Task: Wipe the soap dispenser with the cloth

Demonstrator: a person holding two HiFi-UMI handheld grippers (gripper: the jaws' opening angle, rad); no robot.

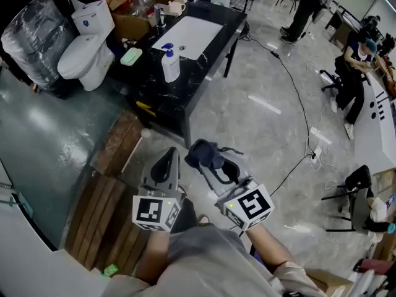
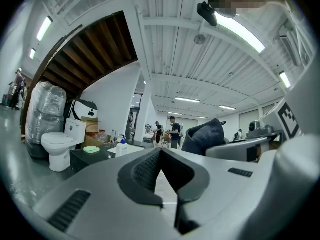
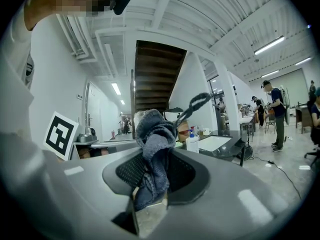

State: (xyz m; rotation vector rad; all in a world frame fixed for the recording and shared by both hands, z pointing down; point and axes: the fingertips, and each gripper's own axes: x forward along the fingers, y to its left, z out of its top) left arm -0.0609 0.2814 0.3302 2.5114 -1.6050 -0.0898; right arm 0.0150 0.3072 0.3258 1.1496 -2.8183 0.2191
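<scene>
Though dark, counter (image 1: 193,74) with soap dispenser (image 1: 170,64)

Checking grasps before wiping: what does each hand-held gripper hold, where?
Right hand-held gripper: cloth, pinched at a bunched fold. Left hand-held gripper: shut, empty.

No word, brand or number can be read anywhere. The white ceramic toilet cistern (image 1: 93,17) carries a small blue mark, too small to read. Any print on the white plastic soap dispenser with a blue pump (image 1: 170,64) is too small to make out. The white cube (image 1: 156,211) on the left gripper (image 1: 166,166) and the white cube (image 1: 250,206) on the right gripper (image 1: 213,166) bear only black-and-white square marker patterns, not lettering.
</scene>
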